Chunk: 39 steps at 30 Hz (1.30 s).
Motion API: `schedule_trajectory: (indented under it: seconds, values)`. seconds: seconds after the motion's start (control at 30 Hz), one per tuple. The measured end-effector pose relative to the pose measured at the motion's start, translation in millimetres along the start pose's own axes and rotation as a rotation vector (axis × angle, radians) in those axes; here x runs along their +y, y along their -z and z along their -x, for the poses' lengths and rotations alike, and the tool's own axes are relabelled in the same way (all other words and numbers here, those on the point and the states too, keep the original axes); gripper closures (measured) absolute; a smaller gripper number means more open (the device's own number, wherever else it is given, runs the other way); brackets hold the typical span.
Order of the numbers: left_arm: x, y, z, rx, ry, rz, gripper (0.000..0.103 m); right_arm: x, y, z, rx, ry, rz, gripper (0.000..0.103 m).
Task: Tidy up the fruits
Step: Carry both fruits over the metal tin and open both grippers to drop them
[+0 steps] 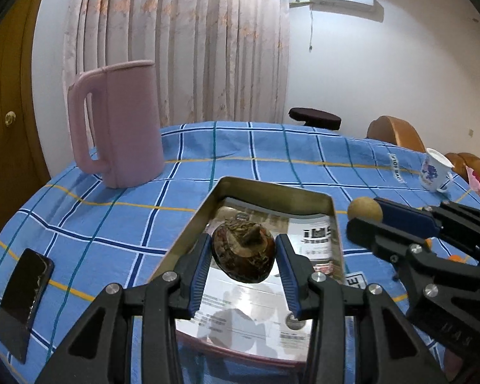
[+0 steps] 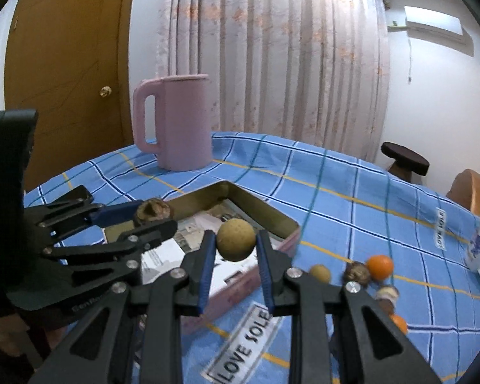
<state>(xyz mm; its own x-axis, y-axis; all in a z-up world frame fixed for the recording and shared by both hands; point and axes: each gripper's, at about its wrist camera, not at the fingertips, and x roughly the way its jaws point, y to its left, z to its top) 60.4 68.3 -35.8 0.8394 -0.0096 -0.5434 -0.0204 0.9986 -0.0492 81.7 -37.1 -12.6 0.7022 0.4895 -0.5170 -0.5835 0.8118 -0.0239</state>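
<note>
Left gripper point(image 1: 244, 257) fingers pinching a dark brown, rough fruit point(image 1: 243, 254) above the open metal tin point(image 1: 188, 233). Right gripper point(image 2: 235, 243) fingers clamped on a round tan fruit point(image 2: 236, 239) over the tin's near edge. More fruits point(image 2: 379, 267) loose on the checked tabletop point(image 2: 352, 198).

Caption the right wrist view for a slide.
Right gripper holds a tan round fruit above the open tin on the blue checked tablecloth.
</note>
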Motion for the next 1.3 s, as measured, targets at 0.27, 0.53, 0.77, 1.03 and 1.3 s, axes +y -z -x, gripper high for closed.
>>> schedule_trajectory:
  seconds: [0.27, 0.53, 0.77, 1.03, 1.3]
  values:
    - [14.9, -1.8, -15.9, 0.06, -0.002, 0.017, 0.06, 1.7, -1.5, -30.8, 0.063, -0.035, -0.022, 0.074]
    - [17.3, 0.4, -27.1, 0.103, -0.019, 0.003, 0.06, 6.3, 7.1, -44.3, 0.12, -0.055, -0.01, 0.074]
    - [16.6, 3.5, -31.2, 0.126, -0.037, -0.014, 0.06, 5.4, 15.2, -55.1, 0.16, -0.066, -0.027, 0.074]
    - [22.1, 4.7, -11.0, 0.077, -0.048, 0.048, 0.034, -3.3, 17.7, -27.3, 0.094, -0.049, -0.052, 0.034]
    - [-32.3, 6.7, 17.6, 0.022, 0.068, -0.021, 0.034, -42.4, 51.6, 44.5, 0.02, 0.141, -0.058, 0.029]
